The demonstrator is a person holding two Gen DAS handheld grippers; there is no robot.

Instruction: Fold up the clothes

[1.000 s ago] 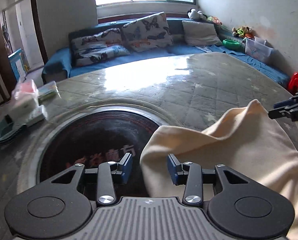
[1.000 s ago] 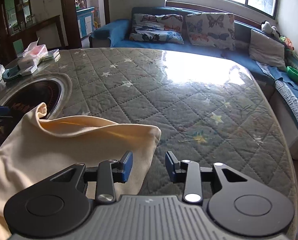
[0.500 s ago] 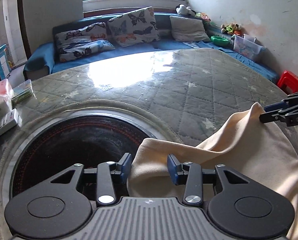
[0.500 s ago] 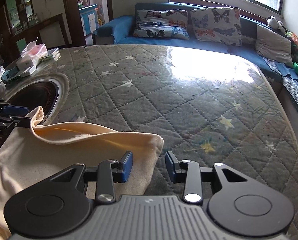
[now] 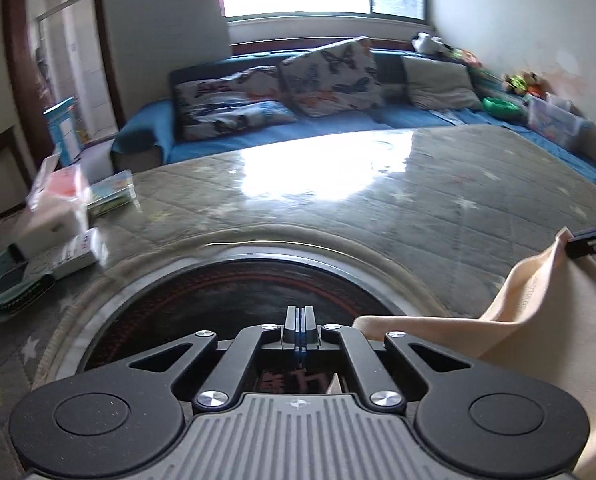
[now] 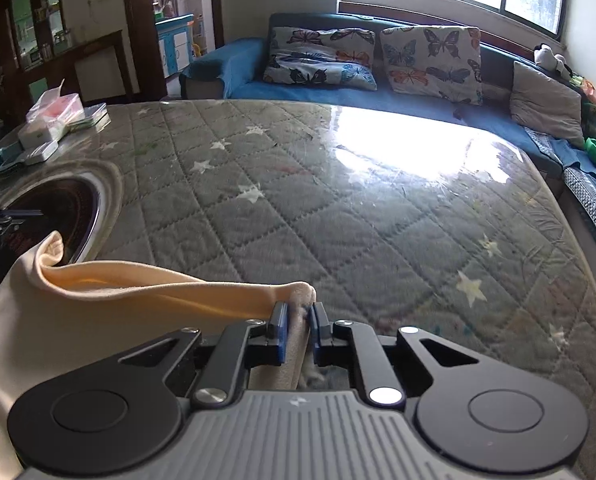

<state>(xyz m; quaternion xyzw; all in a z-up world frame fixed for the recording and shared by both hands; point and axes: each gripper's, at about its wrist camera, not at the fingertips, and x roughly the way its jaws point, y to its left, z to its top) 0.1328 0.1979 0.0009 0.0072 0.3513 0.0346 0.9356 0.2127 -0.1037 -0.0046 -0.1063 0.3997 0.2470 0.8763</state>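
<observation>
A cream cloth (image 6: 77, 320) lies at the near edge of the quilted table and also shows in the left wrist view (image 5: 538, 320). My right gripper (image 6: 299, 316) is shut on the cloth's right corner, with fabric bunched between the blue pads. My left gripper (image 5: 300, 318) has its pads pressed together over the dark round hotplate (image 5: 217, 300); no fabric shows between the tips, and the cloth's edge lies just to their right. The other gripper shows at the right edge of the left wrist view (image 5: 594, 240), at a raised cloth corner.
The table (image 6: 378, 220) has a grey star-patterned quilt under a glossy cover. Tissue packs and boxes (image 5: 53, 216) sit at its left edge. A blue sofa with butterfly cushions (image 6: 378, 56) runs behind the table, under the window.
Both grippers have shut. The right one has closed on the cloth corner and lifted the edge. The left wrist view has swung left, so the cloth now lies off to its right.
</observation>
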